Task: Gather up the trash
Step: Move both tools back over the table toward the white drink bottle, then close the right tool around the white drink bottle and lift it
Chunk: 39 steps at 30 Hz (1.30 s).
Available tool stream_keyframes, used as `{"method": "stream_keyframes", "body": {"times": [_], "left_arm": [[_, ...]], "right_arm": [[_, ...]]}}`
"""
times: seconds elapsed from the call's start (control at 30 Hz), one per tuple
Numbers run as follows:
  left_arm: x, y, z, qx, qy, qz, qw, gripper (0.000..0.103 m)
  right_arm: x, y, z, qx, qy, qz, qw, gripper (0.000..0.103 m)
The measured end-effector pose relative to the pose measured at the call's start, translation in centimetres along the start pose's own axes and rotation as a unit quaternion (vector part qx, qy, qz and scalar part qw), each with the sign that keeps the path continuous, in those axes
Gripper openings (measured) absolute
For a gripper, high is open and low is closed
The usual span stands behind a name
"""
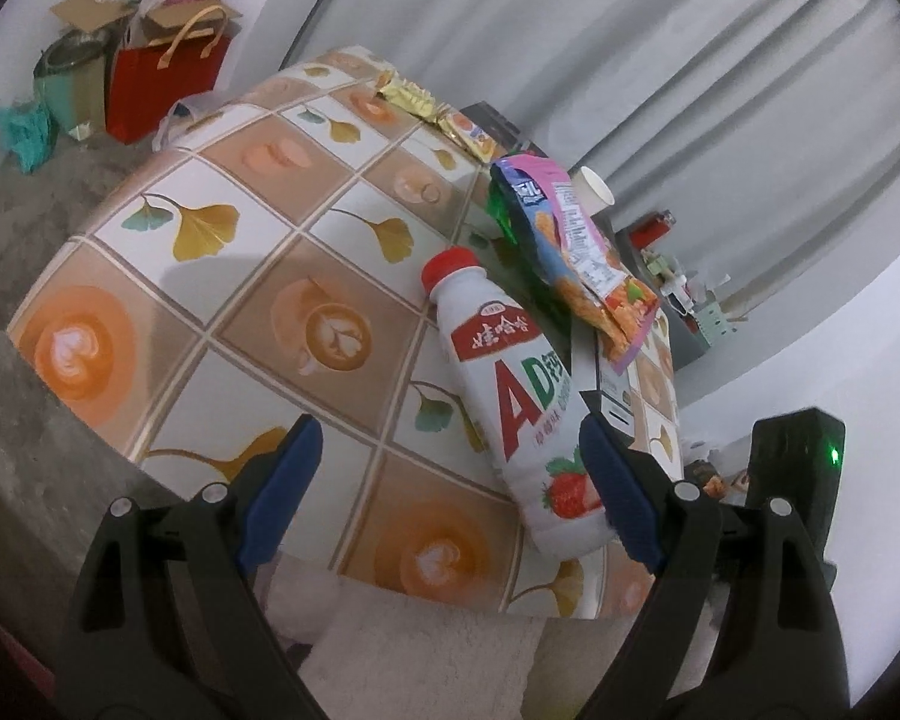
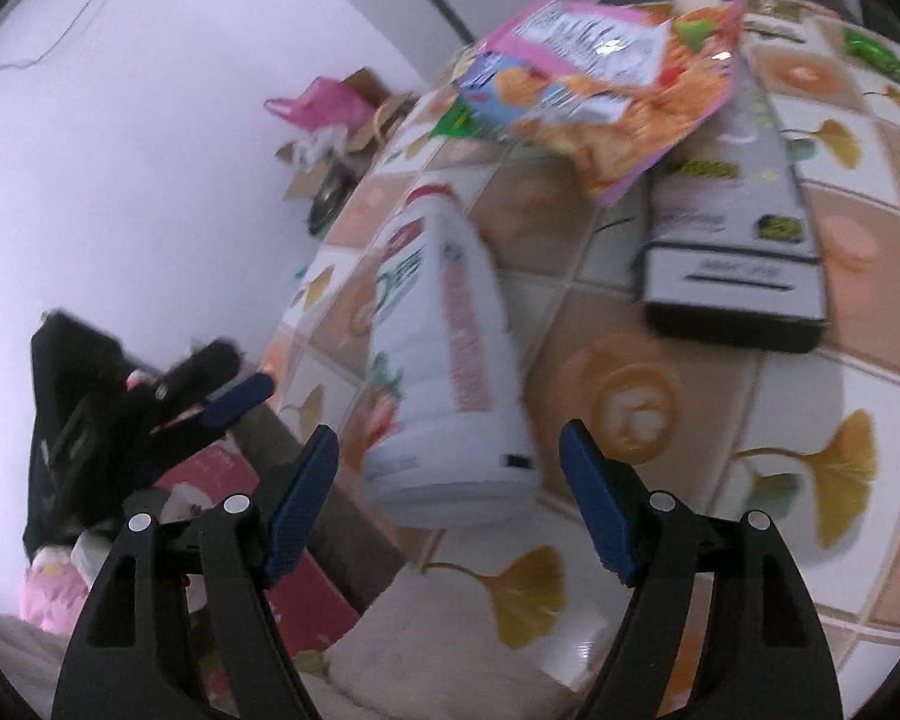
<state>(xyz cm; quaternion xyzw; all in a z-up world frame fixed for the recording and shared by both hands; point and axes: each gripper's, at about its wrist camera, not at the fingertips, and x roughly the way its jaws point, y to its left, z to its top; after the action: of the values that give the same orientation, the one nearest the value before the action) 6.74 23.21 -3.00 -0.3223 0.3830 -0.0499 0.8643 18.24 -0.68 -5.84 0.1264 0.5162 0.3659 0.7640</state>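
Standing on the tiled-pattern table [image 1: 222, 276], a white milk-drink bottle [image 1: 510, 396] with a red cap sits between both claws. The left claw [image 1: 450, 480] gapes wide and empty, one pad just beside the bottle. The right claw [image 2: 450, 498] is also wide, holding nothing. A snack bag [image 2: 600, 96] lies behind, across a grey box [image 2: 738, 240].

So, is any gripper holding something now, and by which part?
Nothing is held. Both the left gripper and the right gripper have open jaws; the bottle stands free on the table.
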Motion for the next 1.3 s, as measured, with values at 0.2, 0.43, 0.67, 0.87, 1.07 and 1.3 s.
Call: {"method": "stream_keyframes", "body": {"times": [0.2,0.43,0.67,0.87,1.07,1.3], "left_arm": [[1.7,-0.6,0.9,0.0,0.009,-0.019,0.9998,0.083],[3.9,-2.2,2.0,0.02,0.024,-0.028,0.9991,0.083],[4.1,-0.9,2.0,-0.004,0.016,-0.008,0.9998,0.083],[1.6,1.4,1.9,-0.019,-0.008,0.025,0.9995,0.083],[-1.2,4.1,2.1,-0.031,-0.025,0.061,0.9974,0.083],[-1.4,4.1,2.4,-0.033,-0.028,0.062,0.9972,0.083]], "right_arm": [[0.5,1.0,-0.5,-0.011,0.014,0.048,0.999,0.074],[-1.4,0.8,-0.6,-0.014,-0.011,0.039,0.999,0.074],[-2.8,-2.6,2.1,0.085,-0.045,0.023,0.995,0.074],[4.1,-1.2,5.6,0.121,0.0,0.039,0.992,0.074],[8.5,0.3,6.3,0.109,0.027,0.014,0.994,0.074],[9.1,2.2,5.8,0.069,0.053,0.008,0.996,0.069]]}}
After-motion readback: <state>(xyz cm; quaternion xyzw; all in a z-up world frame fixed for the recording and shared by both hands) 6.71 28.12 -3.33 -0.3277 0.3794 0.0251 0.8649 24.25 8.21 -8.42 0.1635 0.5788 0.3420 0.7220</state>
